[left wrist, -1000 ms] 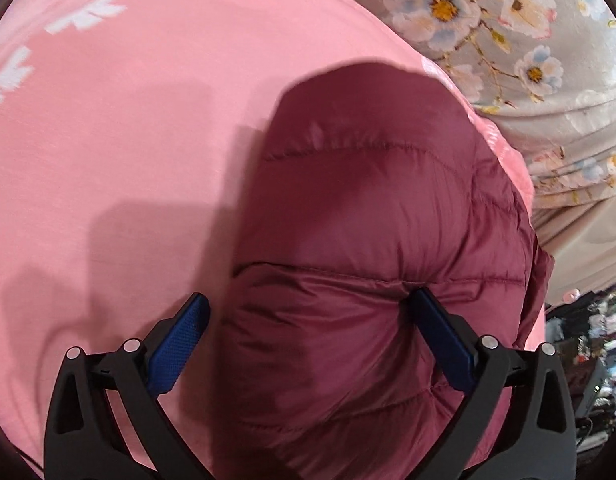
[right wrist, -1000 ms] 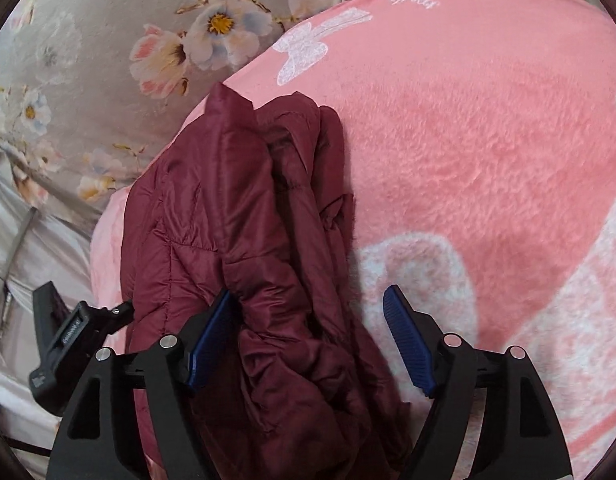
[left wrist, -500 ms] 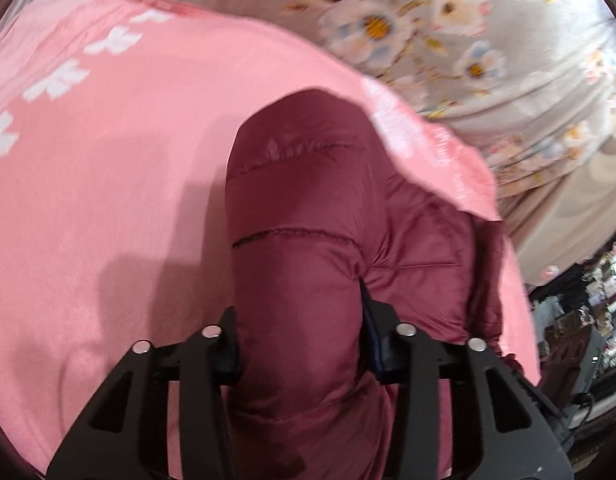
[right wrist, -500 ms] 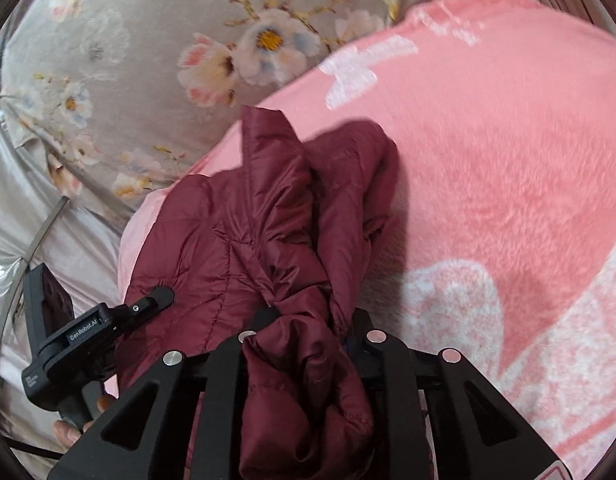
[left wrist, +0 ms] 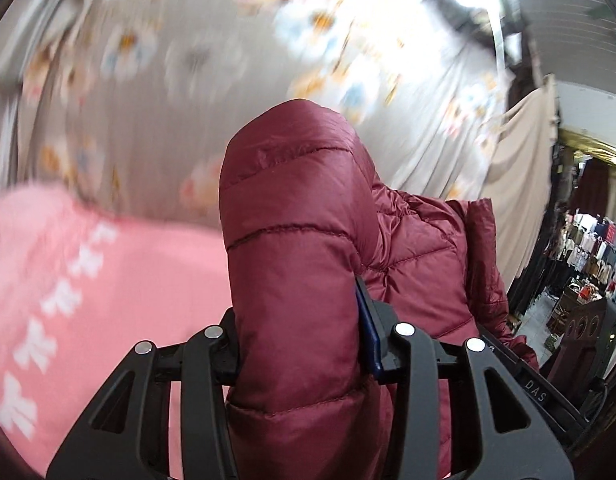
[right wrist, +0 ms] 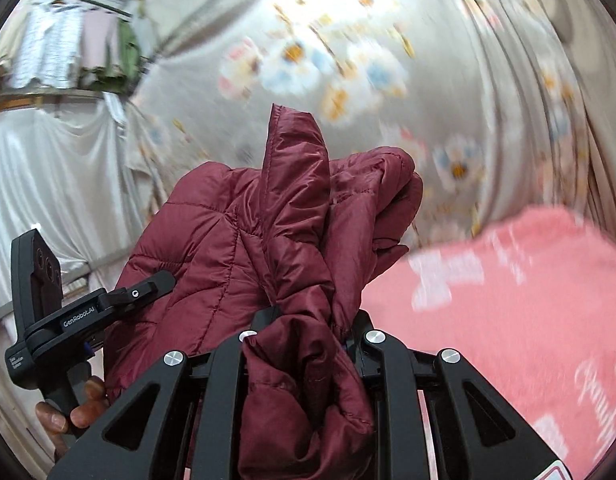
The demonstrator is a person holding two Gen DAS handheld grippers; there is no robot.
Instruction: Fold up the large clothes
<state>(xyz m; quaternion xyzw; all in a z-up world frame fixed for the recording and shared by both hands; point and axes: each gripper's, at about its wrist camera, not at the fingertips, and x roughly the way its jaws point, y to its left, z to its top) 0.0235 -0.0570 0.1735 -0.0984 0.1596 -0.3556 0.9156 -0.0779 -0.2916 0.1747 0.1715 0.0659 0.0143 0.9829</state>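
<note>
Wrist views: one jacket (left wrist: 296, 264), two grippers

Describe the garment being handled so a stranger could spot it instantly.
Find the pink blanket below the grey floral curtain. Above its edge hangs a maroon quilted puffer jacket, pinched in the right gripper and left gripper. It is the only dark, shiny, stitched item.
</note>
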